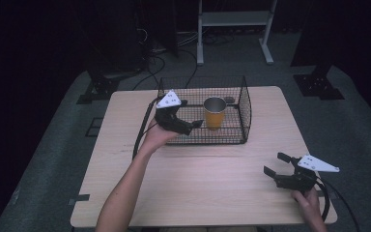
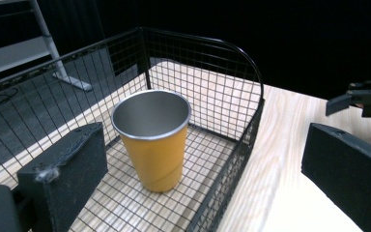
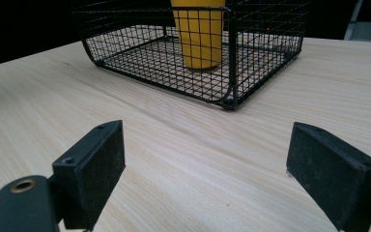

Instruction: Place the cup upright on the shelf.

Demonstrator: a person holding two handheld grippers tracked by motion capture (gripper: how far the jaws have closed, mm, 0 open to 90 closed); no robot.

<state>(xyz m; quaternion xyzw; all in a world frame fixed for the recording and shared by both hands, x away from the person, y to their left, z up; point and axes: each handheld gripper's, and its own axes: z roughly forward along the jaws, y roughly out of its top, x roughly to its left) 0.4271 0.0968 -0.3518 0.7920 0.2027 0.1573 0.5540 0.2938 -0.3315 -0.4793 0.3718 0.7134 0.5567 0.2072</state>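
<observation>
One yellow metal cup with a silver rim (image 1: 215, 112) stands upright inside one black wire basket (image 1: 244, 108) at upper centre of the pale wooden worktop (image 1: 212, 188). The left tongs (image 1: 193, 125) hover open at the basket's left edge; the right tongs (image 1: 276, 164) rest open, lower right, well apart.
</observation>
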